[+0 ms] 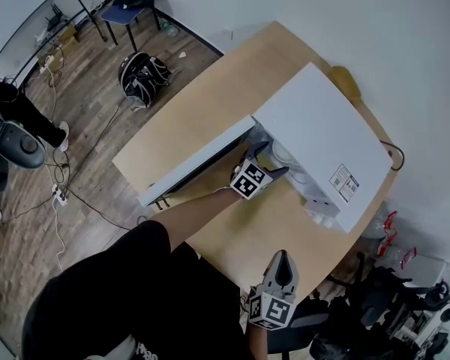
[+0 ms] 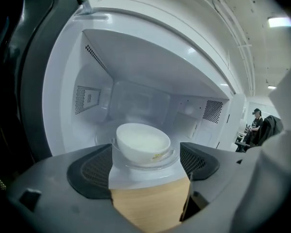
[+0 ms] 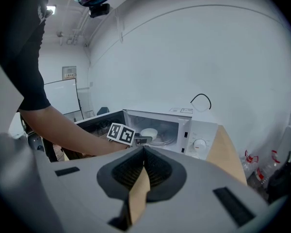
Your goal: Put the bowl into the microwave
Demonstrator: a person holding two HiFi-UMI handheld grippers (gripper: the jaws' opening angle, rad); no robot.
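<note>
A white bowl (image 2: 143, 142) sits upright on the glass turntable inside the white microwave (image 1: 322, 137), whose door (image 1: 195, 167) hangs open to the left. My left gripper (image 2: 145, 163) is open just outside the cavity's mouth; the bowl lies beyond its fingertips, untouched. In the head view the left gripper (image 1: 270, 160) points into the opening. My right gripper (image 1: 283, 259) hovers near the table's front edge, shut with nothing in it. In the right gripper view the bowl (image 3: 149, 133) shows inside the microwave (image 3: 194, 132), past the shut right gripper (image 3: 143, 153).
The microwave stands on a light wooden table (image 1: 202, 103). A black backpack (image 1: 142, 77) and cables lie on the floor at the left, with a chair (image 1: 131, 2) behind. A person (image 2: 256, 123) sits far off at the right.
</note>
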